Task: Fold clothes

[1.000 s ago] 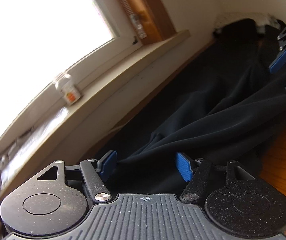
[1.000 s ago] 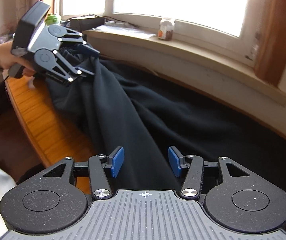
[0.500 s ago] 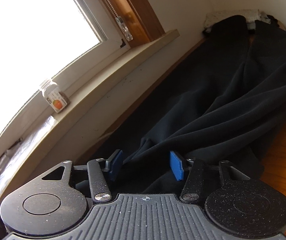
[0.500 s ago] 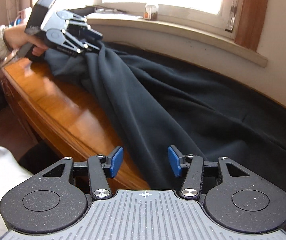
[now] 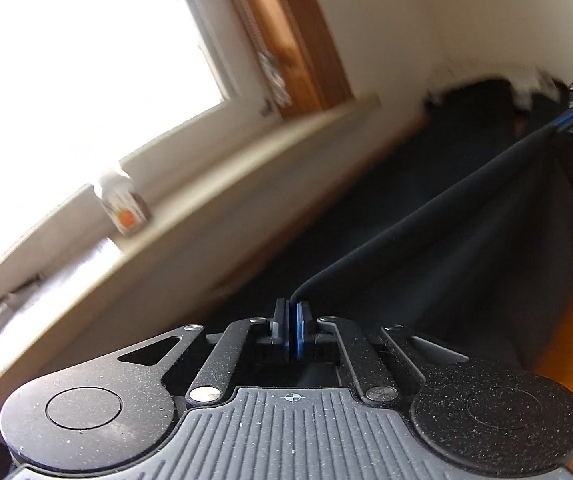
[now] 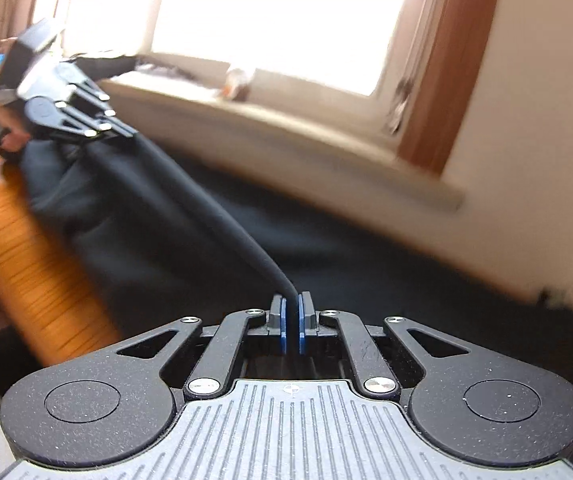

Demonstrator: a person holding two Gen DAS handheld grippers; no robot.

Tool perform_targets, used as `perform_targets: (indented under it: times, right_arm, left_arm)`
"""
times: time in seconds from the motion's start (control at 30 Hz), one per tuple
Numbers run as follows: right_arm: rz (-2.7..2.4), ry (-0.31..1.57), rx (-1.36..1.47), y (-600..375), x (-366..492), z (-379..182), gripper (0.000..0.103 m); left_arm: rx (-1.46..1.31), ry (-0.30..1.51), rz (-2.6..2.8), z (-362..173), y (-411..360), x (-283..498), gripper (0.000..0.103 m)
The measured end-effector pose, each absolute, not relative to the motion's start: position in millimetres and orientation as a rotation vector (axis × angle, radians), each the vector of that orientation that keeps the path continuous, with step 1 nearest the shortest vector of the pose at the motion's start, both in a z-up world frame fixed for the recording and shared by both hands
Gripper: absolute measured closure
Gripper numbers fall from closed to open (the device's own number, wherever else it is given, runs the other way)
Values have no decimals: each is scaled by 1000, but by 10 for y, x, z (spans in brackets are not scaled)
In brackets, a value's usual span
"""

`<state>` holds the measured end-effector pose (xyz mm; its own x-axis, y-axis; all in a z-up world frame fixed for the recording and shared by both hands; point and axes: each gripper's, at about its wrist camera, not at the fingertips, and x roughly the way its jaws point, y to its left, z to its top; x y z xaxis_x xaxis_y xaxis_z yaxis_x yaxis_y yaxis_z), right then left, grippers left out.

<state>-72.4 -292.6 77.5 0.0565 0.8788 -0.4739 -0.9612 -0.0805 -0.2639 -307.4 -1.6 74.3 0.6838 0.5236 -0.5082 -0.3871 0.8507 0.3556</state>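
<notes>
window blown out, backlit | motion blur throughout | fisheye bending at edges

The cloth is spread over the table, stretched between the left gripper and the right gripper. Behind the table, a windowsill is set, and a jar is placed on it.

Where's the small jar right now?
The small jar stands on the windowsill, left in the left wrist view, behind the dark garment.
</notes>
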Motion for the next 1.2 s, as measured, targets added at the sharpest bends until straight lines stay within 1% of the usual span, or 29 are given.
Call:
perform_targets:
  times: [0.1,0.2,0.27,0.3,0.37,0.4,0.43,0.47,0.5,0.53,0.57,0.6,0.63,0.67,0.7,0.77,0.8,0.97,1.07,1.2]
  right_arm:
    - [1487,82,-646,-2509,-618,970,97]
    - [1450,38,-675,-2003,-536,1069,97]
    - [1431,37,-698,-1596,-486,1047,96]
    - [1415,42,-707,-1405,-465,983,95]
    - [1375,74,-747,-1057,-440,799,91]
    - [1361,93,-771,-927,-450,687,91]
    - [1356,110,-789,-842,-450,587,90]
    - [1354,128,-804,-771,-448,490,89]
    - [1361,148,-812,-733,-437,406,88]
    - [1371,165,-815,-714,-419,341,80]
    - [1379,178,-819,-697,-402,286,74]
    - [1383,189,-818,-679,-377,235,72]
    - [1385,206,-804,-665,-336,205,67]
    - [1392,233,-781,-656,-287,191,63]
    - [1398,259,-758,-647,-237,177,62]
    - [1407,298,-721,-633,-143,145,55]
    - [1411,314,-703,-633,-103,129,54]
    - [1441,366,-627,-720,-20,102,53]
    - [1452,403,-588,-734,23,97,53]
    - [1464,439,-543,-735,75,89,53]
  left_arm:
    - [203,587,557,919,169,-3014,100]
    - [168,563,606,1030,454,-2886,99]
    - [149,575,652,987,694,-2759,98]
    - [127,596,669,920,823,-2697,96]
    - [71,643,682,754,1051,-2600,96]
    - [48,661,686,673,1131,-2570,91]
    - [34,671,692,606,1182,-2554,89]
    - [33,675,696,556,1208,-2550,82]
    - [31,679,699,509,1232,-2548,71]
    - [29,683,697,475,1254,-2552,65]
    - [31,687,693,449,1275,-2557,55]
    - [36,687,693,431,1289,-2565,51]
    - [35,686,695,420,1295,-2575,48]
    - [33,684,697,410,1301,-2584,40]
    - [31,683,696,397,1310,-2594,36]
    - [14,686,677,340,1369,-2635,36]
    - [-3,689,674,288,1400,-2655,36]
    - [-97,666,659,126,1538,-2768,34]
    - [-140,654,662,68,1596,-2823,27]
    - [-133,647,673,80,1577,-2844,25]
